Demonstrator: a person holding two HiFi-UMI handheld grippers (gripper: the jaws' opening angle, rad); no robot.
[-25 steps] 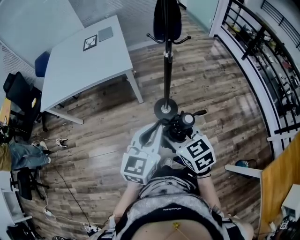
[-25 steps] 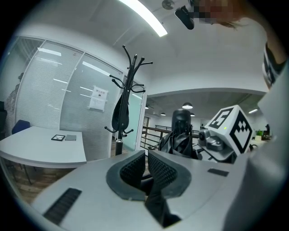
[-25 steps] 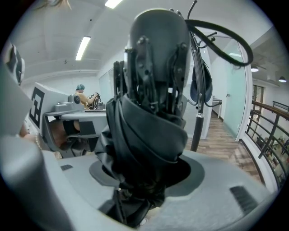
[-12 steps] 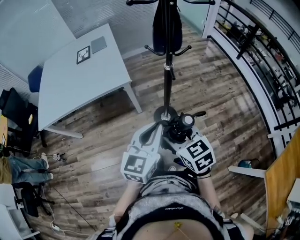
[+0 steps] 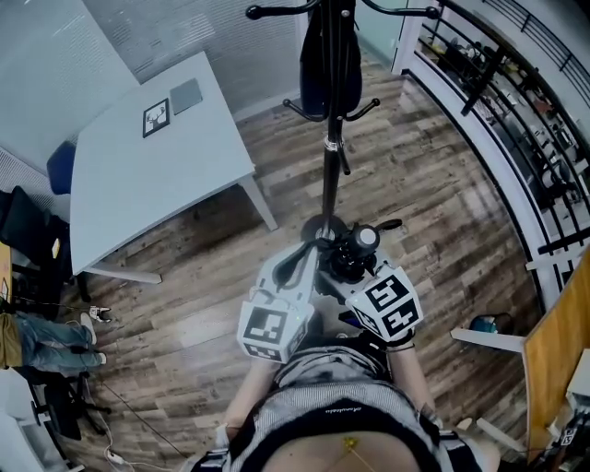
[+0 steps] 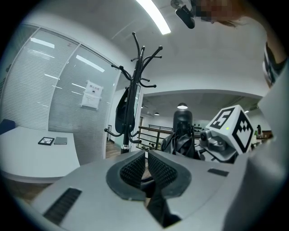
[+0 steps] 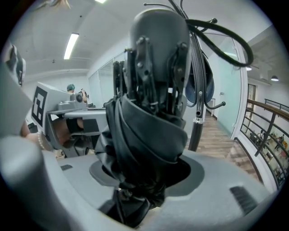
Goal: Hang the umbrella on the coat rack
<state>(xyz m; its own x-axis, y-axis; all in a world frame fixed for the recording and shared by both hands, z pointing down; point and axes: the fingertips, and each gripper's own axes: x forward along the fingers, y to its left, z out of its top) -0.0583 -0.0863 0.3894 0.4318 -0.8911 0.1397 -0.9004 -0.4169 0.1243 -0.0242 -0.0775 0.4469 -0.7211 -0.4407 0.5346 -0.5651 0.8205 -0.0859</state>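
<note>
looking down from the head view, we find the coat rack (image 5: 329, 157) standing straight ahead of both grippers, its round base (image 5: 323, 224) on the wood floor (image 5: 424, 184) just beyond their tips. the right gripper (image 7: 144, 178) is clamped on the umbrella (image 7: 149, 131): its jaws stand wide around the folded black fabric, which fills the space between them. the umbrella's long axis rises out of those jaws, tilted up and away from us. its rounded grey end (image 7: 158, 40) lies farthest from the pads, and a thin black strap loop (image 7: 228, 40) curls off that end. that loop is, we judge, the part that has to catch on the rack. the left gripper (image 6: 146, 158) sits just beside the umbrella on its left, pads pressed nearly together with only a slit between them, and we make out nothing gripped there.

the relation that matters is height and heading. in the right gripper view the pole (image 7: 198, 122) runs just behind and to the right of the umbrella. in the left gripper view the rack's arms branch off well above the umbrella's top. a dark bag (image 5: 323, 51) hangs high on the rack, between the short lower hooks (image 5: 361, 108) and the long upper hooks (image 5: 277, 12). the lower hook on the right looks bare and lies on the right gripper's side, so we judge that this hand should lift the loop up and forward onto it.
</note>
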